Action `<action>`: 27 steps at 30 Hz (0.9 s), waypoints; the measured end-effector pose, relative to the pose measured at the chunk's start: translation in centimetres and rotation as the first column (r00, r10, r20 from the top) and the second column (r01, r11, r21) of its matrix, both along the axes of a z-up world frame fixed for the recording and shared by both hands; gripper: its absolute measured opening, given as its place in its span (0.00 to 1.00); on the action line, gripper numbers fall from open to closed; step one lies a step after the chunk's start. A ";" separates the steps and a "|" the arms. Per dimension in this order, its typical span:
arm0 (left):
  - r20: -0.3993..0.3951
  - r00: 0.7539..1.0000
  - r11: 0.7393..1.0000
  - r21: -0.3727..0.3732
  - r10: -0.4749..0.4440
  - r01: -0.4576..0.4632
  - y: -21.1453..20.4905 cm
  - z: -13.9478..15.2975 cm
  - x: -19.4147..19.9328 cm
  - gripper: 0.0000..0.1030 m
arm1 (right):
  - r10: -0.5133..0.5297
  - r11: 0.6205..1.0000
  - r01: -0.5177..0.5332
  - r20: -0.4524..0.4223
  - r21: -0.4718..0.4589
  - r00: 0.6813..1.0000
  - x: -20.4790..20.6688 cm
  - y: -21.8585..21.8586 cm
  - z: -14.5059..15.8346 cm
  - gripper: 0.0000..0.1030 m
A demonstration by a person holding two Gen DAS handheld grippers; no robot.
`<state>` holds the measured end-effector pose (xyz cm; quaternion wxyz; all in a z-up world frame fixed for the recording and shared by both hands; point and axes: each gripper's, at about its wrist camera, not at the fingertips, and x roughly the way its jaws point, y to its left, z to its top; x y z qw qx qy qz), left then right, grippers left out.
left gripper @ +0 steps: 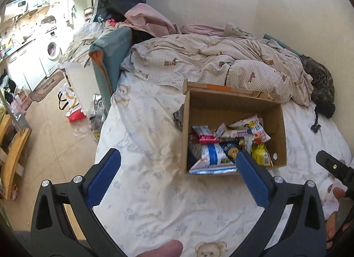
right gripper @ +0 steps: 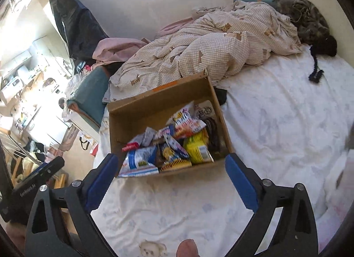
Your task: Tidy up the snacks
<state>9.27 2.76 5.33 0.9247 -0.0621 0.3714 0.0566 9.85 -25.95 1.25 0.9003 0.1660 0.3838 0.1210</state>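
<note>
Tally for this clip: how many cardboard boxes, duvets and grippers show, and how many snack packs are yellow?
Cardboard box: 1
Checked duvet: 1
Yellow snack pack: 1
Grippers: 2, left gripper and right gripper, both open and empty
Total: 5

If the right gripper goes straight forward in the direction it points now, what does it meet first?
Most likely the cardboard box on the bed: its low near edge and the snack packets behind it. The right gripper is open and holds nothing. Depth is hard to judge.

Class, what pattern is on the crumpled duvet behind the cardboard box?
Beige-and-white gingham check with small brown bears on the duvet, clearest in the left wrist view.
</note>
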 end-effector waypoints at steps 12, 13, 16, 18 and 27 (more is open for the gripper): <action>0.030 0.999 0.999 -0.042 -0.026 0.028 0.1 -2.0 -4.7 1.00 | -0.005 0.992 0.018 0.105 -0.121 0.994 -5.4 1.7 0.1 1.00; 0.027 0.999 0.999 -0.042 -0.024 0.025 0.0 -2.2 -4.7 1.00 | -0.010 0.993 0.022 0.105 -0.117 0.994 -5.5 1.8 -0.1 1.00; 0.046 0.999 1.000 -0.014 -0.015 0.015 -0.4 -2.4 -4.6 1.00 | -0.020 0.991 0.033 0.102 -0.127 0.995 -5.3 2.5 -0.6 1.00; 0.059 0.998 1.000 0.007 -0.018 0.017 -0.8 -2.4 -4.5 1.00 | -0.012 0.985 0.032 0.118 -0.168 0.993 -5.2 3.3 -0.8 1.00; 0.055 0.998 1.000 0.004 -0.016 0.016 -0.8 -2.8 -3.9 1.00 | -0.016 0.972 0.051 0.153 -0.230 0.988 -4.8 4.7 -1.0 1.00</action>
